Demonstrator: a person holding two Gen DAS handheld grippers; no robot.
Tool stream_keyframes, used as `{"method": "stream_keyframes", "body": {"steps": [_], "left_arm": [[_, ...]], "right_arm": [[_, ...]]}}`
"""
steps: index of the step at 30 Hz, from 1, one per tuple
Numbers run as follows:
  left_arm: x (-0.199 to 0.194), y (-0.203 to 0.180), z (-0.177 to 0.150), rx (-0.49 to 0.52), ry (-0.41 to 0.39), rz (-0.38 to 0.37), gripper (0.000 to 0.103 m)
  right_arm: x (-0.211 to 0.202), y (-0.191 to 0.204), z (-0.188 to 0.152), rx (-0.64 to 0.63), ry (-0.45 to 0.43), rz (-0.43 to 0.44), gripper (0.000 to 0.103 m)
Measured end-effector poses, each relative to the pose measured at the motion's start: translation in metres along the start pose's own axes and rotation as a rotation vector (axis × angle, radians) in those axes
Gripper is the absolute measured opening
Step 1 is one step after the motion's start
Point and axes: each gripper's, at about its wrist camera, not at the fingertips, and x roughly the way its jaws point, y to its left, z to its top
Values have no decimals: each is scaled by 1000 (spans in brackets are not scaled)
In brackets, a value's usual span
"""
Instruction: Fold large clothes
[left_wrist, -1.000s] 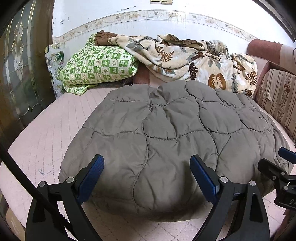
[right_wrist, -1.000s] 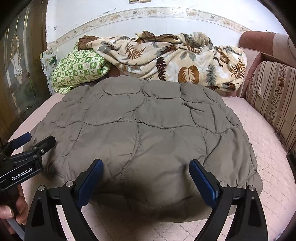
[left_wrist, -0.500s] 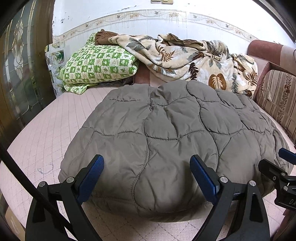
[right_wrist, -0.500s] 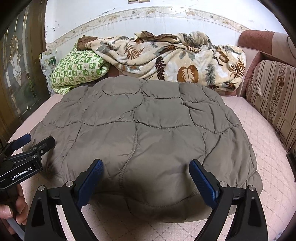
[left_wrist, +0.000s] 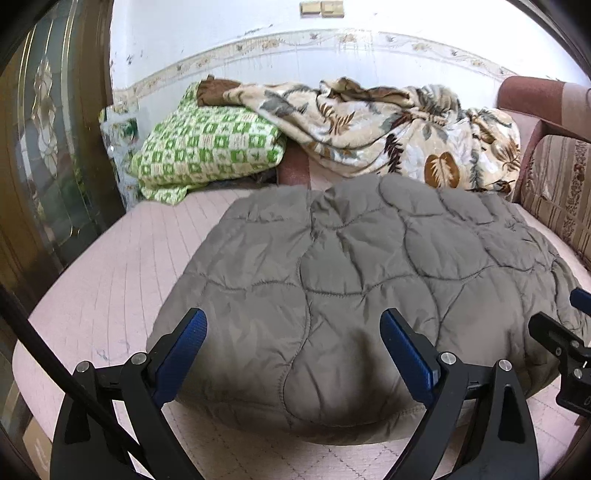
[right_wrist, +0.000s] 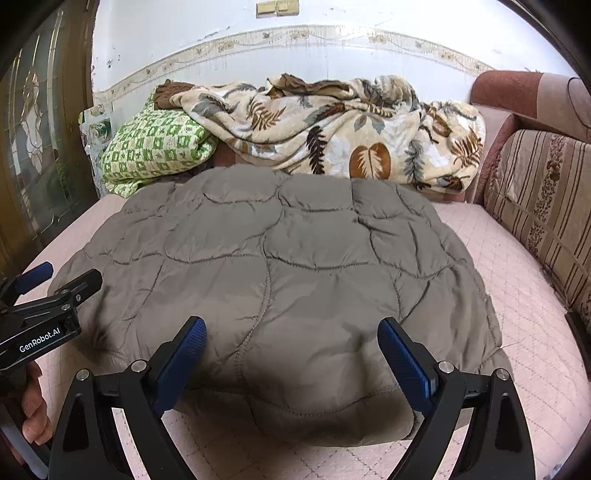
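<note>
The folded quilted jacket (right_wrist: 280, 280) lies lengthwise away from both wide-spread, empty hand-held grippers (left_wrist: 293, 341) (right_wrist: 291, 341).

The quilted jacket (right_wrist: 280, 280) is plain grey-brown. The bed (right_wrist: 517, 332) cover is pale pink with a diamond grid. One blanket (right_wrist: 332, 129) is cream with brown and grey leaves; the folded one (right_wrist: 155, 147) is green-and-white checked. The sofa cushion (right_wrist: 543, 199) looks beige, brown-striped. The tongs' pads (right_wrist: 181, 362) are blue.
</note>
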Motion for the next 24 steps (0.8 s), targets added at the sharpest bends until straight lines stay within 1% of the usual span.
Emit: {"method": "stream_keyframes", "body": {"steps": [4,9,11,15,19,24], "left_arm": [[-11,0,8,6,-14,20,96],[-26,1,14,10,-42,-28,96],[-27,1,15,10,-36,-40,96],[-24,0,16,3,-16,-36,96],[-16,-4,17,43,18,-40,96],[-12,-5,16,47,20,-13,96]], "right_arm": [[-13,2,4,-17,-67,-15,96],[-31,9,5,-39,-128,-10,96],[-35,12,5,-44,-131,4,96],[-39,23,2,-76,-129,25,96],[-33,31,2,-92,-92,38,96],[-25,32,3,-82,-49,27,96]]}}
